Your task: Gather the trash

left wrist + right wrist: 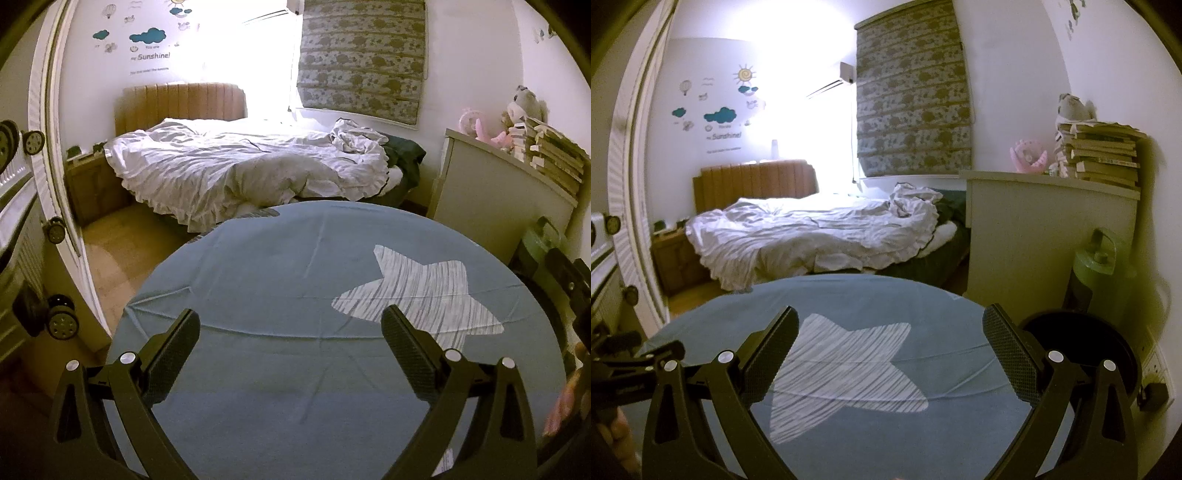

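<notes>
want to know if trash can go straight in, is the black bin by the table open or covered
Open: in the right wrist view the black bin shows a bare round rim and a dark inside, no lid. Whether anything lies inside, cannot tell.

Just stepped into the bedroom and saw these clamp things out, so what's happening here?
A person holds two tongs over a round table with a blue cloth bearing a white star. The left tongs and right tongs are both open and hold nothing. No trash shows on the cloth. A black bin stands by the table's right edge, below the white cabinet. The unmade bed lies beyond. Collecting looks either finished or not yet begun.
</notes>
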The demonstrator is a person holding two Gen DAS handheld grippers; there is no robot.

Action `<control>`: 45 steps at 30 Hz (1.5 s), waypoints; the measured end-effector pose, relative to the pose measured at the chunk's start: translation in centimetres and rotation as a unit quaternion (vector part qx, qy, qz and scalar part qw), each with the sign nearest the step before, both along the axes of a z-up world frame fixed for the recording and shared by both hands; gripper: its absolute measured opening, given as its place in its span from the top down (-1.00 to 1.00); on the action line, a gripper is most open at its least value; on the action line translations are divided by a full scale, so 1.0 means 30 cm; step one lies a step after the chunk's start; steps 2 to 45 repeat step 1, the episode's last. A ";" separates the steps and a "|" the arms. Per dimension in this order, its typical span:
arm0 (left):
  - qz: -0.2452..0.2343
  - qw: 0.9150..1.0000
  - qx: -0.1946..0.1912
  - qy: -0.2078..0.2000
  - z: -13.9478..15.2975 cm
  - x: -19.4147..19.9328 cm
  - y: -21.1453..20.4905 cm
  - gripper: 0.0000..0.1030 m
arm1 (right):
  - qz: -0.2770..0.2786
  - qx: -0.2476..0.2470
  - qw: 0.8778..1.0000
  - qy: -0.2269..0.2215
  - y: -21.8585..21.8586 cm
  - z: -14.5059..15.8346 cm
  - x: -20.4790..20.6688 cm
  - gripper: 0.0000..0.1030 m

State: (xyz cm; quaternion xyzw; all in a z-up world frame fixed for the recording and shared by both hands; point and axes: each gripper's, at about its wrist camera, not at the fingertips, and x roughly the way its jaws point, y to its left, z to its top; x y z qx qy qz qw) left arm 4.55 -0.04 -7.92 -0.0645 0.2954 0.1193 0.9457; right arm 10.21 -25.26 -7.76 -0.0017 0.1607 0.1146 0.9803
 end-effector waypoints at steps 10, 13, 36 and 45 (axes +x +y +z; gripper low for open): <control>0.000 1.000 0.000 0.000 0.000 0.000 -0.001 -0.89 | 0.000 0.000 1.000 0.000 0.000 0.001 -0.001 -0.90; 0.000 1.000 0.000 0.000 0.000 0.000 -0.001 -0.89 | 0.000 0.000 1.000 0.000 0.000 0.001 -0.001 -0.90; 0.000 1.000 0.000 0.000 0.000 0.000 -0.001 -0.89 | 0.000 0.000 1.000 0.000 0.000 0.001 -0.001 -0.90; 0.000 1.000 0.000 0.000 0.000 0.000 -0.001 -0.89 | 0.000 0.000 1.000 0.000 0.000 0.001 -0.001 -0.90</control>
